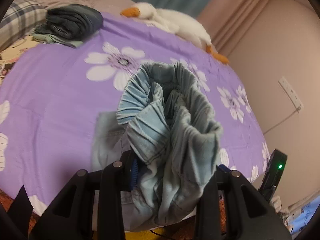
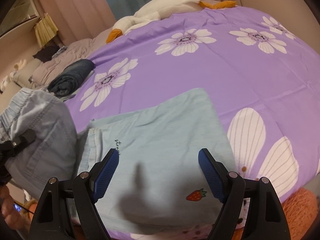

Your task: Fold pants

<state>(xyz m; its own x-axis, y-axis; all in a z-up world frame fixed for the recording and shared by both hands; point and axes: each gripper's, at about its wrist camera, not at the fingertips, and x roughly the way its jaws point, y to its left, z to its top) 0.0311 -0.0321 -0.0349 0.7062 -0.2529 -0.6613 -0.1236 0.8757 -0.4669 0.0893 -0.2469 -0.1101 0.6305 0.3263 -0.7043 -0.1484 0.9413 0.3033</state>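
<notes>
**Left hand-held gripper lifts the waistband over the flat legs**

Left hand-held gripper (image 1: 174,172) is pinching the pale blue pants (image 1: 170,120) near the elastic waistband (image 1: 140,98), and the cloth bunches up between its fingers. Right hand-held gripper (image 2: 159,172) hovers with its blue pads (image 2: 212,178) spread wide, touching nothing, above the part of the pants that lies flat on the bed (image 2: 230,70). A strawberry print (image 2: 196,195) shows on this flat part.

I judge the step in hand is to carry the waist end over the flat part. To do it well, keep the grip firm, lay the waistband edge to edge, and let the right one press the fold line so the lower layer cannot slide on the smooth purple cover.
</notes>
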